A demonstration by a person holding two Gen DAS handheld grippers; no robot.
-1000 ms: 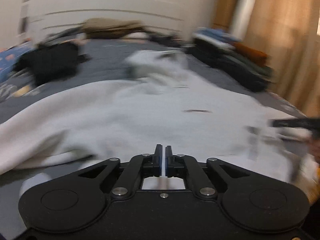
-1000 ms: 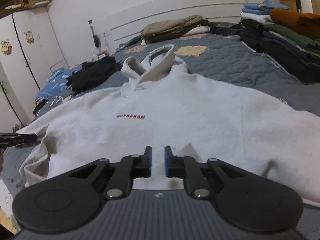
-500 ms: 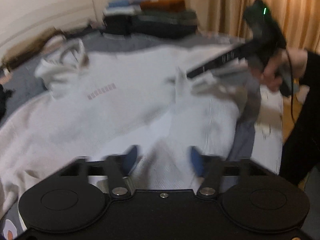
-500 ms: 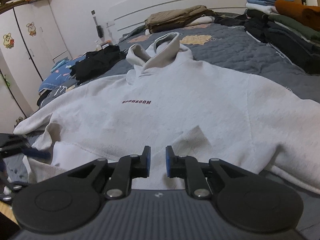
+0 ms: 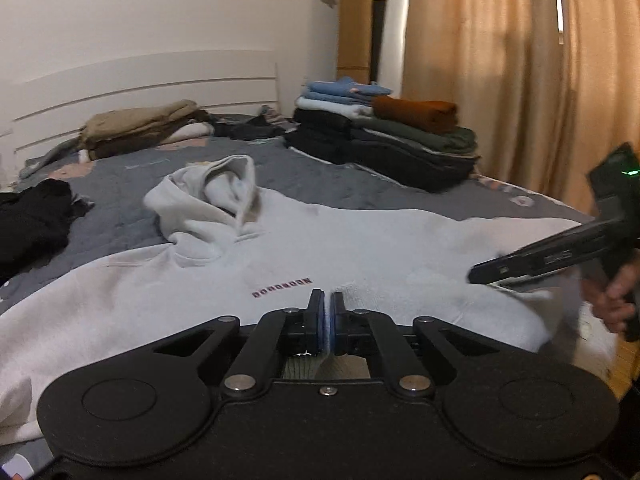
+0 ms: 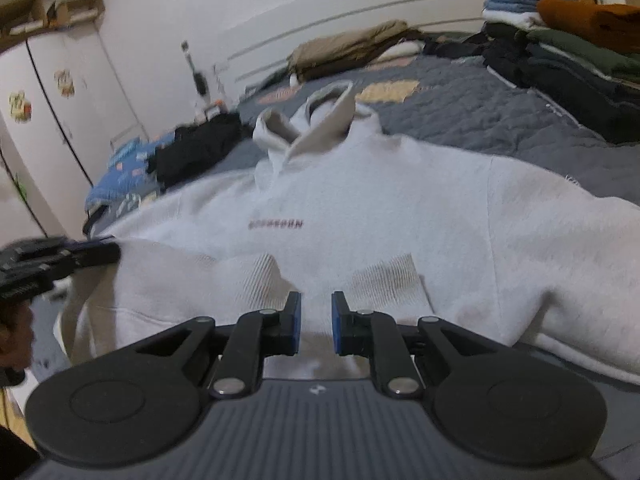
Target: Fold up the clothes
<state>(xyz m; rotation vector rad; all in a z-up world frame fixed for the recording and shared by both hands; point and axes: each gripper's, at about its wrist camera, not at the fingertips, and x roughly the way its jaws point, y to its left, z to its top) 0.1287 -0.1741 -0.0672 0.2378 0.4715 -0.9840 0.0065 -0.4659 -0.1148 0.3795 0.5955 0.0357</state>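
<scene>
A white hoodie (image 5: 360, 248) lies face up on the grey bed, its hood (image 5: 208, 196) toward the headboard and small red lettering on the chest. My left gripper (image 5: 327, 320) is shut on the ribbed hem, which shows between and under its pads. In the right wrist view the hoodie (image 6: 400, 200) has its hem turned up toward the chest. My right gripper (image 6: 316, 320) keeps a narrow gap with hem fabric drawn into it. The left gripper (image 6: 108, 252) sits at the fold's left edge. The right gripper (image 5: 476, 274) is held by a hand (image 5: 616, 296) at the right.
Stacks of folded clothes (image 5: 392, 136) line the bed's right side by the curtain (image 5: 500, 80). A black garment (image 5: 32, 224) lies on the left and a khaki pile (image 5: 140, 124) by the headboard. A white wardrobe (image 6: 60, 100) stands left of the bed.
My left gripper opened wide, swung across the hoodie, then shut on the hem. The right gripper moved forward, and the hem has turned up further onto the chest.
</scene>
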